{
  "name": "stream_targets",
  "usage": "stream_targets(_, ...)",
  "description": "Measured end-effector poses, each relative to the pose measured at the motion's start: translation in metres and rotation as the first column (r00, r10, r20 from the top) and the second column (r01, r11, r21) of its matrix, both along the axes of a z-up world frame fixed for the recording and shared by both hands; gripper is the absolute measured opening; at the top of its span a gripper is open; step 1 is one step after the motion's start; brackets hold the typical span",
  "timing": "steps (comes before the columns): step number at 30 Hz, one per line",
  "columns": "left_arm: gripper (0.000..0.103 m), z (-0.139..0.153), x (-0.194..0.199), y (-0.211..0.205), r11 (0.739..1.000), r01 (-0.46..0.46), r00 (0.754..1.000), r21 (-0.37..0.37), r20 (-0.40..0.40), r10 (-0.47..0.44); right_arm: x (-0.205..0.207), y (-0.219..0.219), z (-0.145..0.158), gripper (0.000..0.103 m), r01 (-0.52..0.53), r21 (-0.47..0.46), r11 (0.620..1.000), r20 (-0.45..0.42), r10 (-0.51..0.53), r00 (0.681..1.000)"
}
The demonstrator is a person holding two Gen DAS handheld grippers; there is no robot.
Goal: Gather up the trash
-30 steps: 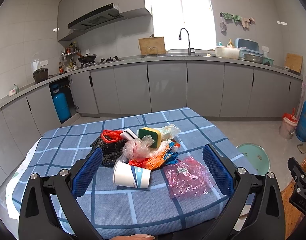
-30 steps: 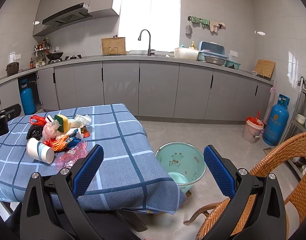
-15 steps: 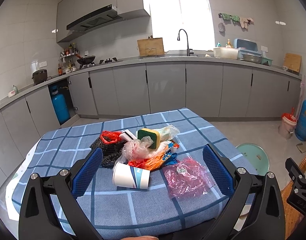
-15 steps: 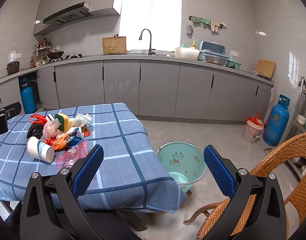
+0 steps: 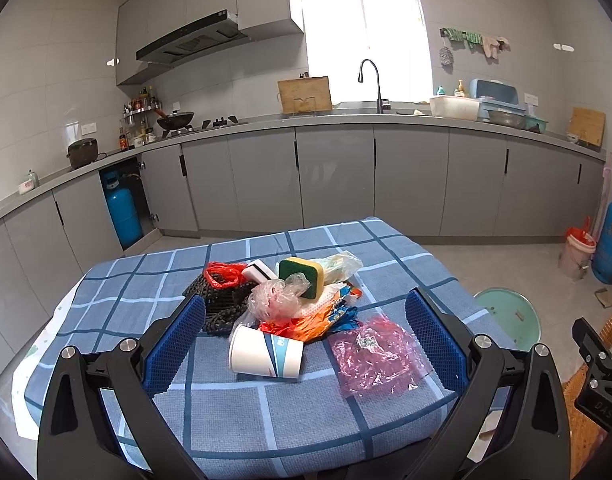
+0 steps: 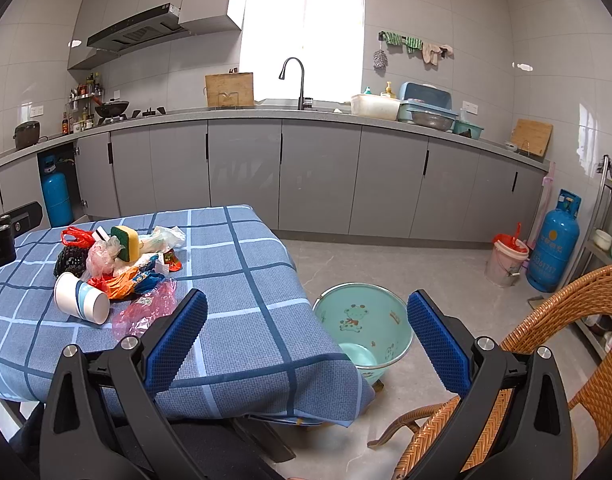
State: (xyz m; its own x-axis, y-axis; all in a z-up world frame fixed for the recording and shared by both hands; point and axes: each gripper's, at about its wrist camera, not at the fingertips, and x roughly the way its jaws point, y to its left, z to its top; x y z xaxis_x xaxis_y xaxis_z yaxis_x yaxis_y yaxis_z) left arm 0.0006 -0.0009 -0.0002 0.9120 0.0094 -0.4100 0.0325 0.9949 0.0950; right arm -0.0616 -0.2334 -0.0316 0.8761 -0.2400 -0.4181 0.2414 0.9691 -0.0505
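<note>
Both grippers — left gripper [image 5: 304,338], right gripper [image 6: 306,336] — gape wide, empty. Your trash pile [image 5: 290,300] sits heaped mid-bench, the bucket [image 6: 363,322] waiting below its edge — handy for dropping.

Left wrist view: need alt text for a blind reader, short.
Open left gripper hovers before a trash pile on a blue checked tablecloth: a tipped paper cup, pink plastic bag, green-yellow sponge, and crumpled wrappers. Behind, grey kitchen cabinets; a mint-green bucket sits on the floor at right.
</note>
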Motion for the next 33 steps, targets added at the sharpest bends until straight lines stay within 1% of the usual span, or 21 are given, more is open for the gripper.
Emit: stream_targets(33, 0.099, -0.0053, 0.0035, 0.0016, 1.000, -0.004, 1.000, -0.007, -0.006, 0.004, 0.0031, 0.0038, -0.0037, 0.098, -0.022, 0.000, 1.000, -0.010, 0.022, 1.000)
